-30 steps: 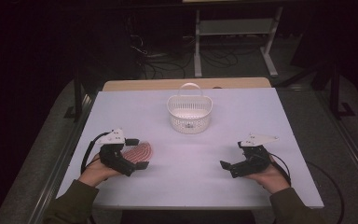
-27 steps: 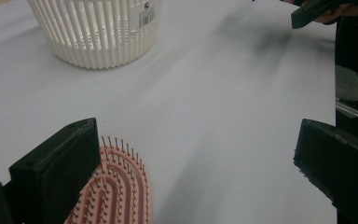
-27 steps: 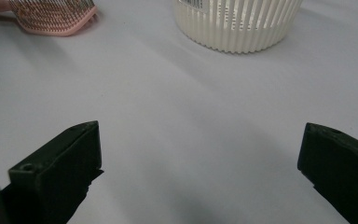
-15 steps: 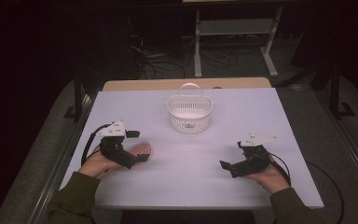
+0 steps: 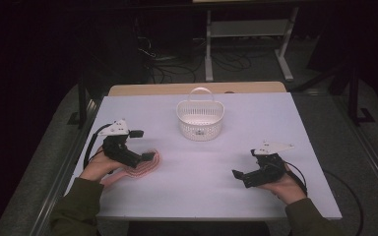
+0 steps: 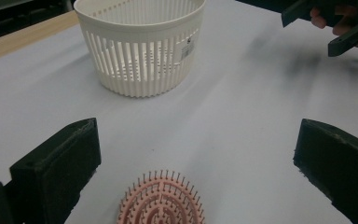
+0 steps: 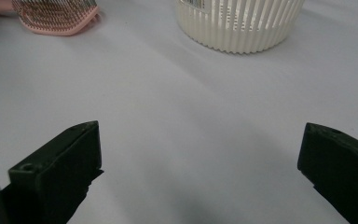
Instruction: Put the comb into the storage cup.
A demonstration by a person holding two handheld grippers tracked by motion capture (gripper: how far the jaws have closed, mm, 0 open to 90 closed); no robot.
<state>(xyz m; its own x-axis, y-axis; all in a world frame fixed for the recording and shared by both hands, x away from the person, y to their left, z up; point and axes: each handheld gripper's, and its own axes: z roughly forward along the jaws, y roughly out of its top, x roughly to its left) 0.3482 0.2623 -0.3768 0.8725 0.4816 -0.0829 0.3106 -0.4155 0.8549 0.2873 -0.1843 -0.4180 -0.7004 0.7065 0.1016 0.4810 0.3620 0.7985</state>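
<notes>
A pink hairbrush (image 5: 139, 168) lies bristles up on the white table (image 5: 197, 196) at the left. My left gripper (image 5: 142, 145) hovers over it, open, with the brush head (image 6: 161, 203) low between its wide-spread jaws and touching neither. A white slatted basket (image 5: 200, 119) with a handle stands at the table's middle back; it is also seen ahead of the left gripper (image 6: 198, 140) as the basket (image 6: 140, 44). My right gripper (image 5: 244, 163) rests open near the right front, nothing between its jaws. From the right gripper (image 7: 200, 144), the basket (image 7: 242, 23) and brush (image 7: 56, 14) lie farther off.
The table's wooden back edge (image 5: 197, 88) sits behind the basket. Metal rails run along the table's left side (image 5: 74, 162). A rack and cables (image 5: 246, 29) stand on the dark floor beyond. The other hand's gripper (image 6: 335, 23) shows top right in the left gripper view.
My left gripper has shifted slightly over the hairbrush, rising a little and tilting. The brush, the basket and my right gripper have stayed put.
</notes>
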